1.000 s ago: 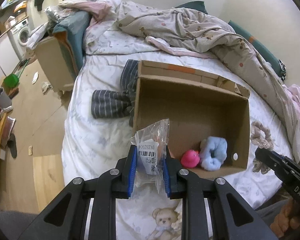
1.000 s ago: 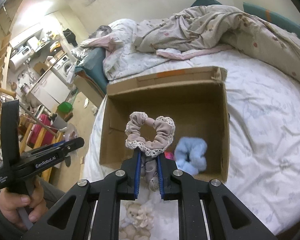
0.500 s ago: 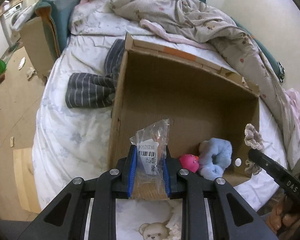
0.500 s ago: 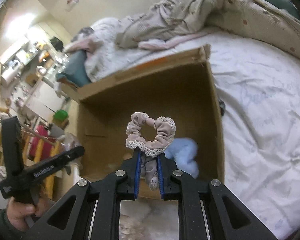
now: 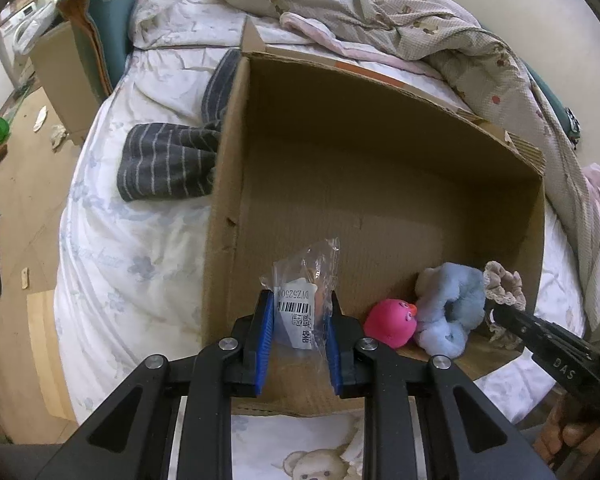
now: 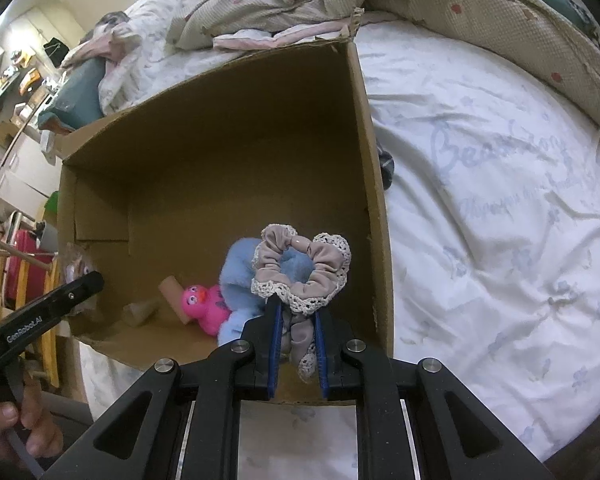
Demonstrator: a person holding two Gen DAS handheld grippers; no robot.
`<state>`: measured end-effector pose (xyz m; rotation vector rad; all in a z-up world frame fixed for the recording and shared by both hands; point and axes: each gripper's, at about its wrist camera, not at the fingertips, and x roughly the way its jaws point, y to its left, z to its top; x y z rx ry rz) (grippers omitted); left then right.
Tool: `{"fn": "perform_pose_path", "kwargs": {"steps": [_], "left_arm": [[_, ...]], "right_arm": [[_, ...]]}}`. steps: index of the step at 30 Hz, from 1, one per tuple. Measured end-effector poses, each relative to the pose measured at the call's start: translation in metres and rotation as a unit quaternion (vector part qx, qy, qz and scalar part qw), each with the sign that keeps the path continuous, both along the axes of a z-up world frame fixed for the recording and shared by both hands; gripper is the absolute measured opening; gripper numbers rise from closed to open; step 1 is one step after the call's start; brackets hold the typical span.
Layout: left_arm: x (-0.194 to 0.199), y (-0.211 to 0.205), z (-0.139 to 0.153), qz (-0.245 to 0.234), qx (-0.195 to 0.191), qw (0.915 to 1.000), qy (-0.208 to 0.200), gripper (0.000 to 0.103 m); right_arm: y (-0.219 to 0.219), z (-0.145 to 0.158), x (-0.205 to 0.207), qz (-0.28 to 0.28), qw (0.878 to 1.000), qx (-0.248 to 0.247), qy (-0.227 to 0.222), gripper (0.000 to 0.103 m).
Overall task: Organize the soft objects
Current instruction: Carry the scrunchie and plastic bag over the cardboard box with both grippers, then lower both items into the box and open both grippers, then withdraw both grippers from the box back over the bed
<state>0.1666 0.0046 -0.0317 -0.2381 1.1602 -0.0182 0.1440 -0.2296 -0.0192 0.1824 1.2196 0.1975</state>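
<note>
An open cardboard box (image 5: 236, 168) stands on the bed; it also shows in the right wrist view (image 6: 374, 184). Inside lie a pink toy duck (image 5: 390, 322) and a fluffy blue scrunchie (image 5: 448, 308). My left gripper (image 5: 299, 322) is shut on a clear plastic packet with a barcode label (image 5: 304, 300), held just over the box's near wall. My right gripper (image 6: 297, 322) is shut on a beige lace-edged scrunchie (image 6: 304, 268), held over the box's near right corner above the blue scrunchie (image 6: 240, 268) and the duck (image 6: 204, 306).
A dark striped garment (image 5: 168, 160) lies on the white sheet left of the box. A rumpled patterned duvet (image 5: 400, 20) lies behind it. The bed's left edge drops to a wooden floor (image 5: 16, 240). Bare sheet (image 6: 500, 200) spreads right of the box.
Both grippers have moved forward toward the box with their loads. They now hang over its near wall, and the box interior fills more of each view.
</note>
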Motion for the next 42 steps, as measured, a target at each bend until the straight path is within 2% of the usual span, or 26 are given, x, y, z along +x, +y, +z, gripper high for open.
{"fn": "perform_pose_path", "kwargs": {"steps": [11,17,19,20,21,22,23,24,25,26,34,37,39,42], "left_arm": [[0.0,-0.013,-0.004,-0.02,0.009,0.9998,0.003,0.021],[-0.002,-0.015,-0.002,-0.026,0.007,0.9996,-0.001,0.022],[-0.003,-0.015,-0.002,-0.029,0.005,0.9996,0.002,0.026],[-0.003,-0.015,-0.003,-0.028,0.006,0.9996,0.003,0.029],[-0.003,-0.015,-0.002,-0.028,0.006,0.9996,0.003,0.03],[-0.003,-0.015,-0.002,-0.028,0.005,0.9996,0.003,0.033],[-0.003,-0.015,0.0,-0.027,0.005,0.9996,0.001,0.04],[-0.003,-0.015,0.001,-0.027,0.005,0.9996,-0.001,0.045],[-0.003,-0.017,0.003,-0.029,0.007,0.9995,-0.003,0.054],[-0.004,-0.018,0.004,-0.032,0.011,0.9994,-0.006,0.057],[-0.01,-0.02,0.021,-0.034,0.033,0.9983,-0.035,0.057],[-0.016,-0.017,0.025,-0.027,0.04,0.998,-0.042,0.057],[-0.02,-0.016,0.029,-0.028,0.041,0.9977,-0.046,0.057],[-0.027,-0.013,0.033,-0.023,0.047,0.9972,-0.053,0.065]], "right_arm": [[0.003,-0.002,0.002,-0.001,1.0,-0.003,0.003,0.016],[0.002,0.0,0.001,-0.007,1.0,0.012,-0.003,0.018],[0.001,0.002,0.001,-0.01,1.0,0.02,-0.006,0.025],[0.0,0.003,0.001,-0.013,1.0,0.023,-0.008,0.034],[-0.001,0.006,0.0,-0.016,0.999,0.036,-0.012,0.052],[-0.003,0.009,0.0,-0.021,0.998,0.057,-0.018,0.066],[-0.006,0.013,-0.001,-0.026,0.997,0.072,-0.029,0.081],[-0.007,0.018,-0.002,-0.032,0.996,0.074,-0.042,0.082],[-0.007,0.023,-0.003,-0.035,0.996,0.067,-0.054,0.082],[-0.007,0.026,-0.004,-0.036,0.995,0.062,-0.062,0.082],[-0.009,0.031,-0.009,-0.036,0.994,0.071,-0.07,0.083],[-0.011,0.029,-0.009,-0.028,0.991,0.119,-0.058,0.083],[-0.008,0.03,-0.012,-0.023,0.99,0.128,-0.059,0.083],[-0.003,0.034,-0.018,-0.013,0.991,0.121,-0.064,0.083]]}}
